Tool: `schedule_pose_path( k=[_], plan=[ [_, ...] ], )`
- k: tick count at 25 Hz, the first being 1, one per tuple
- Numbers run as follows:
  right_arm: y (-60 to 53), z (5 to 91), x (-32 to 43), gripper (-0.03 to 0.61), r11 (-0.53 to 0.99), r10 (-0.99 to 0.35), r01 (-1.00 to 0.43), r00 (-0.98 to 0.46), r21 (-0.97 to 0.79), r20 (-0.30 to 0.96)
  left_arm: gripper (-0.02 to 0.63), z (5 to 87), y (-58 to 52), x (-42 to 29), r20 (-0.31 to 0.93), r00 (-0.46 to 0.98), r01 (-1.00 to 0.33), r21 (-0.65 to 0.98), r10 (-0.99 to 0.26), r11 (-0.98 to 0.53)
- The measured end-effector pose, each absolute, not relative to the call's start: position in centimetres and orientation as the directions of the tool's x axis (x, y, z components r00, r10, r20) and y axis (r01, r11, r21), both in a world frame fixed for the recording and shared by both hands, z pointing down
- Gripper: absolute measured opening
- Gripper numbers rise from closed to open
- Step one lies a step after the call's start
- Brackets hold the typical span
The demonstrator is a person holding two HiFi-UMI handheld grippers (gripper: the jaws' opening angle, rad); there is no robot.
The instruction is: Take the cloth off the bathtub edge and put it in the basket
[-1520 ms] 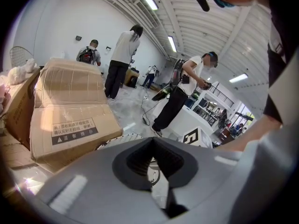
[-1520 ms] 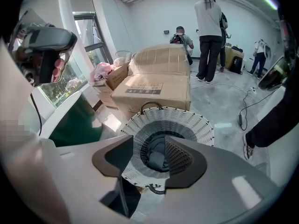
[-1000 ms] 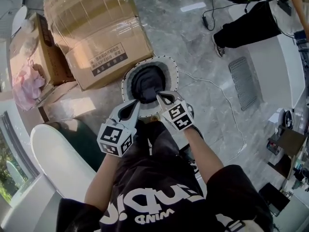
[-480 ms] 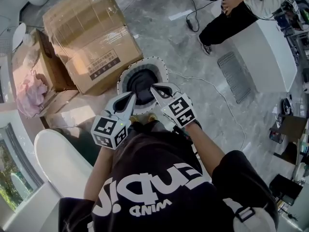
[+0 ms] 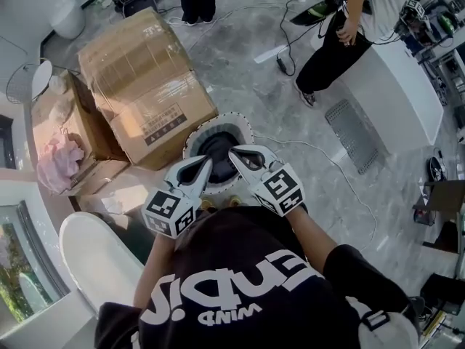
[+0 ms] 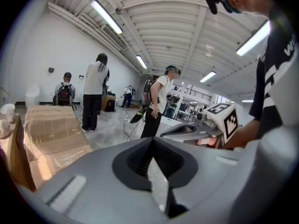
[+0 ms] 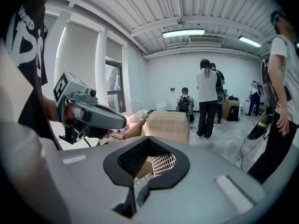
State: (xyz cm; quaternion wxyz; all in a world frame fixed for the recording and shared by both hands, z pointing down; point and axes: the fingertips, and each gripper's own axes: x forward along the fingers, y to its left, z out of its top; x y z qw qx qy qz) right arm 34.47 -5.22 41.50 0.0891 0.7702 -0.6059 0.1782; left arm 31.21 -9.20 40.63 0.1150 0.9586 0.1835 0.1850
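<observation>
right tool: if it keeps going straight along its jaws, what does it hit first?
Probably the white basket, its rim just past the right tool; the cardboard box lies beyond. Depth is unclear.

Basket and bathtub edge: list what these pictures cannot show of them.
Head view: something dark lies in the basket; the left gripper and right gripper cover part of it, so cloth or not is unclear.
Head view: the bathtub edge is partly hidden by the person's arm and torso.
Left gripper view: its own body hides the floor and basket.
</observation>
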Motion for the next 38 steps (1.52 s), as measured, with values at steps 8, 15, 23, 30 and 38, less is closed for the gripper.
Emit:
schedule_pose_path(
  k=[8,15,23,30,38],
  plan=[
    [-3.2,35.6,33.2,0.009,-0.249,-0.960,-0.961,0.229,-0.118,0.159,-0.003,37.7,-9.2,29.7,0.230,0.898,0.325,0.229,0.376,-0.917],
    [-1.7,34.6,33.3,0.009,-0.316,-0.945,-0.943,0.302,-0.108,0.129,-0.003,36.4,-10.1,29.3,0.194,0.919,0.301,0.216,0.343,-0.929],
    [-1.2,35.0,33.2,0.009,-0.315,-0.946,-0.941,0.301,-0.120,0.120,-0.002,35.8,-10.5,29.3,0.196,0.923,0.295,0.198,0.332,-0.935],
    [-1.4,35.0,33.0,0.009,-0.304,-0.949,-0.945,0.289,-0.123,0.127,-0.003,35.8,-10.7,29.0,0.206,0.922,0.288,0.202,0.328,-0.936],
    [-1.7,34.9,32.9,0.009,-0.301,-0.949,-0.947,0.286,-0.110,0.135,-0.003,36.0,-11.0,28.8,0.209,0.924,0.278,0.212,0.321,-0.937]
  ],
)
